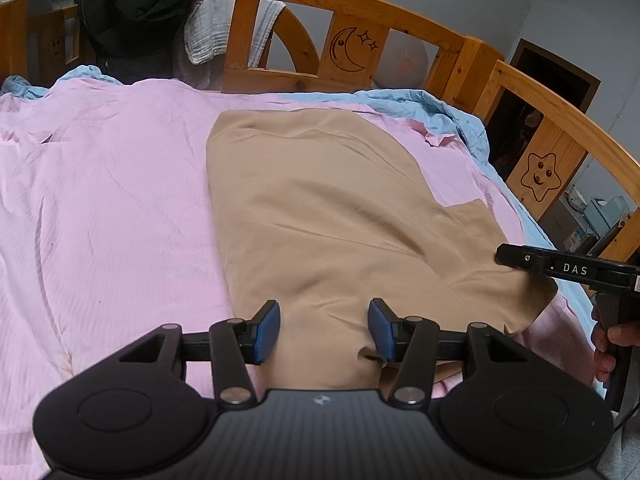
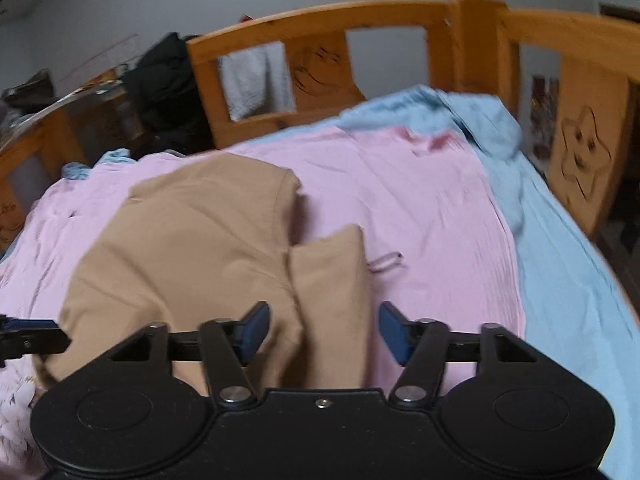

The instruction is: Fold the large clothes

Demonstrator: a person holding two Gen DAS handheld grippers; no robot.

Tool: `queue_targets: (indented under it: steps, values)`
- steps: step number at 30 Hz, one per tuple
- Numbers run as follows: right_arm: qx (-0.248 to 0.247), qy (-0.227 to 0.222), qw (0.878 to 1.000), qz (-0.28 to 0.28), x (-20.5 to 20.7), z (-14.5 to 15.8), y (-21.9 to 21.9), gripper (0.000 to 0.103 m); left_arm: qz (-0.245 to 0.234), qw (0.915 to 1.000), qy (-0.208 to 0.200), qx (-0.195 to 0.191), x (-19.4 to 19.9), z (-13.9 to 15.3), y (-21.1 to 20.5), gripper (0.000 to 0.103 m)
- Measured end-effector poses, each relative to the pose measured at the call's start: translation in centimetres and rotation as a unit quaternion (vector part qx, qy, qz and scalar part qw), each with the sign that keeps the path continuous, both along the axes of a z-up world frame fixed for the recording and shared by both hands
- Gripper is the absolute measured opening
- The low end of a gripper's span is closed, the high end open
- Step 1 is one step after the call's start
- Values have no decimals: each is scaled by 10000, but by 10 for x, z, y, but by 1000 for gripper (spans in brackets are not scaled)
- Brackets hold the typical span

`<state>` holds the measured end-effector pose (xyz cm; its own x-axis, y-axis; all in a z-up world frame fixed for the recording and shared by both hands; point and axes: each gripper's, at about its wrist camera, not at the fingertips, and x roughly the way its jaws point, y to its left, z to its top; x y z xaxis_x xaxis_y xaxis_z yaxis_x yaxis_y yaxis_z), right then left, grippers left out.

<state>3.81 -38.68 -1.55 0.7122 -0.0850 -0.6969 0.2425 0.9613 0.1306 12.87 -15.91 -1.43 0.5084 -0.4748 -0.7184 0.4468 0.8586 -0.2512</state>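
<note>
Two grippers sit low over the bed, and we note both with jaws parted and nothing pinched. Nearest us, the left gripper (image 1: 324,330) hangs over the near edge of the tan garment (image 1: 320,208), its blue pads (image 1: 267,330) standing apart with cloth lying loose between them; a small pucker of fabric sits just beside the right-hand pad, and we cannot tell whether it touches. The right gripper (image 2: 324,334) likewise straddles the garment's near folds with its pads clear of the cloth; the view is blurred. From the left wrist camera we see that gripper's black body over the garment's right corner, a hand (image 1: 608,344) on its handle. The garment lies mostly flat on the pink sheet (image 1: 112,200), one side folded inward, a sleeve (image 2: 332,276) resting beside the body. A blue sheet (image 2: 568,264) runs along the far and right edges. Beyond stands the wooden bed rail (image 1: 360,12) with carved moon and star, dark clothing (image 1: 148,4) and a pale towel (image 1: 208,36) draped over it.
</note>
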Motion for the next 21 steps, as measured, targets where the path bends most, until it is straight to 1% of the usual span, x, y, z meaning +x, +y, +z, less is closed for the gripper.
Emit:
queue_targets:
  steps: [2,4,5,6,8,9,10,11,12,13,14,15,16,17,18,19,21]
  values:
    - [85,-46,9999,51,-1,0,-2,51,16,10000,5,-7,0,0,0,55]
    - [-34,-115,9999,36,-2,1,0,51,16,10000,-13,-4,0,-1,-1,55]
    - [-39,-106,9999,1,0,0,-2,53,11,10000,-24,-6,-1,-1,-1,55]
    - [-7,-83,10000,-49,1,-3,-5,59,2,10000,-39,-15,-1,-1,0,55]
    - [189,-14,9996,-190,7,-13,-17,64,-7,10000,-37,-60,-1,-2,2,55]
    - [409,0,9989,-236,10,-17,-24,61,-12,10000,-24,-78,0,-2,3,55]
    - [682,-49,9972,-288,12,-21,-32,56,-21,10000,-7,-93,1,-2,4,55]
    - [919,-124,9952,-322,14,-23,-38,40,-24,9999,14,-104,2,-2,4,55]
    - [1036,-136,9940,-322,15,-24,-41,26,-25,9999,36,-113,3,-2,4,56]
    - [982,-145,9946,-309,15,-24,-39,24,-30,9999,52,-114,4,-2,4,56]
    - [894,-193,9955,-233,13,-22,-37,17,-36,9999,59,-105,4,-2,4,56]
    - [766,-312,9965,-104,9,-18,-31,13,-41,9999,60,-96,4,-1,4,56]
    - [523,-478,9974,133,5,-10,-22,12,-42,9999,62,-92,5,-1,4,56]
    - [167,-634,9969,440,0,-2,-10,11,-39,9999,64,-93,5,-2,4,56]
    - [-146,-775,9945,690,-4,4,1,10,-32,9999,67,-95,5,-2,4,56]
    - [-437,-952,9895,998,-9,10,14,10,-25,9999,73,-94,6,-2,4,56]
    - [-764,-1109,9809,1403,-14,15,34,9,-18,9999,84,-81,6,-1,3,56]
